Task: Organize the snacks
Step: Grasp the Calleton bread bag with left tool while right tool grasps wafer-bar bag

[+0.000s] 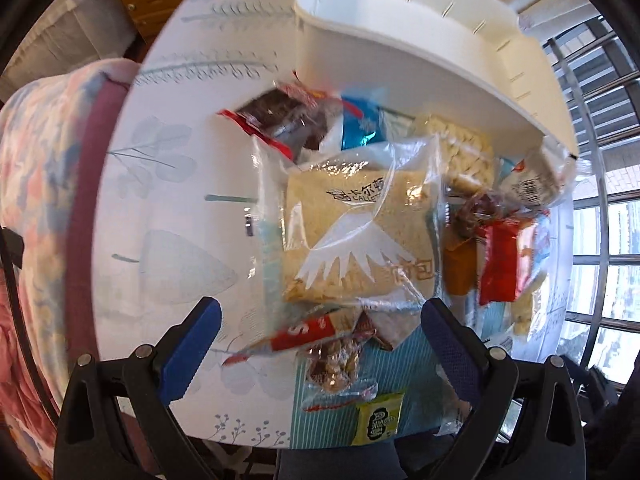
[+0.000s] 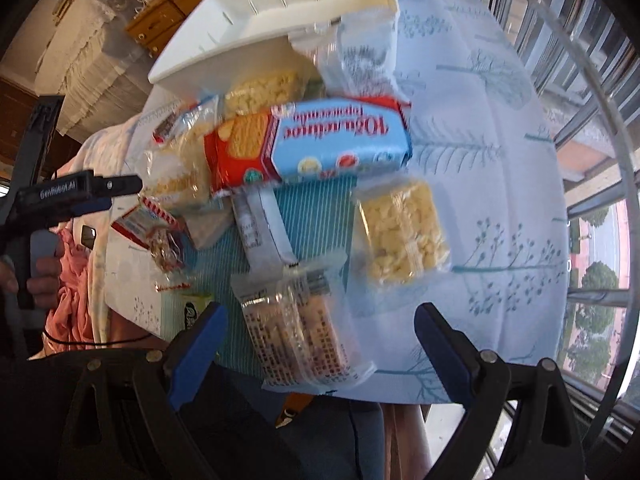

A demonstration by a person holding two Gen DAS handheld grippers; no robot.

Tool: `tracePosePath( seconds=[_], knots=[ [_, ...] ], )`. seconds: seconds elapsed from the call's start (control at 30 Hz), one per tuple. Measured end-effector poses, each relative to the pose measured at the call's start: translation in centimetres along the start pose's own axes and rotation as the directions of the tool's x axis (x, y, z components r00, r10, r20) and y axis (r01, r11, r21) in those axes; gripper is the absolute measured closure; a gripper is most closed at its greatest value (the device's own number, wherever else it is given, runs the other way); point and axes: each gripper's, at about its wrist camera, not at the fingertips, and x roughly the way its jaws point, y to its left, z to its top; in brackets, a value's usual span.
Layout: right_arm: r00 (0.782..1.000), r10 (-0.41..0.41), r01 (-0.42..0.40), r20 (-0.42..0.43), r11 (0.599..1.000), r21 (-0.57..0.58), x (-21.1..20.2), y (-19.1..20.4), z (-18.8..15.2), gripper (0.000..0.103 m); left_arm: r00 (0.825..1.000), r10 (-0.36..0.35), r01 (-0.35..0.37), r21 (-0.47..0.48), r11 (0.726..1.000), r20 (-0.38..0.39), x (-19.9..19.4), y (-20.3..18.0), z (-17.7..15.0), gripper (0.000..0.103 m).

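Observation:
A heap of snacks lies on a round table in front of a white bin point(image 1: 432, 36). In the left wrist view a clear-wrapped bread pack point(image 1: 352, 236) sits just ahead of my open left gripper point(image 1: 320, 320), with a red-labelled nut packet point(image 1: 320, 340) between its blue fingertips, not clamped. In the right wrist view a blue and red cracker box point(image 2: 320, 144) lies below the white bin point(image 2: 256, 28). A yellow puffed-snack pack point(image 2: 402, 232) and a clear wafer pack point(image 2: 300, 328) rest ahead of my open right gripper point(image 2: 320, 328). My left gripper point(image 2: 80, 196) shows at the left edge.
A small green packet point(image 1: 380, 420) lies near the table's front edge. A red wrapper point(image 1: 500, 264) and a chocolate pack point(image 1: 280, 120) flank the heap. A leaf-patterned cloth point(image 2: 480, 160) covers the table. A pink blanket point(image 1: 36, 200) lies left; window bars point(image 1: 600, 200) stand right.

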Motion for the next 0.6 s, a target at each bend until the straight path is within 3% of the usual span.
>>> tracePosePath(
  seconds=[0.23, 0.5, 0.57, 0.6],
  knots=[
    [0.991, 0.009, -0.003, -0.133, 0.999, 0.042, 3.3, 0.2, -1.4, 0.008, 0.996, -0.025, 0.021, -0.043, 0.999, -0.087, 3.2, 0.1, 1.8, 0.003],
    [0.974, -0.014, 0.028, -0.228, 0.998, 0.059, 6.1, 0.8, -2.3, 0.008, 0.987, 0.034, -0.042, -0.045, 0.998, -0.157, 5.8, -1.2, 3.7, 0.003],
    [0.969, -0.053, 0.064, -0.240, 0.997, 0.038, 6.5, 1.2, -2.5, 0.007, 0.984, 0.038, -0.048, -0.054, 0.997, -0.173, 6.6, -1.7, 4.3, 0.000],
    [0.986, 0.081, -0.066, -0.147, 0.992, 0.103, 6.6, 1.5, -2.5, 0.007, 0.984, 0.039, -0.051, -0.060, 0.997, -0.176, 6.7, -1.8, 4.6, 0.000]
  ],
)
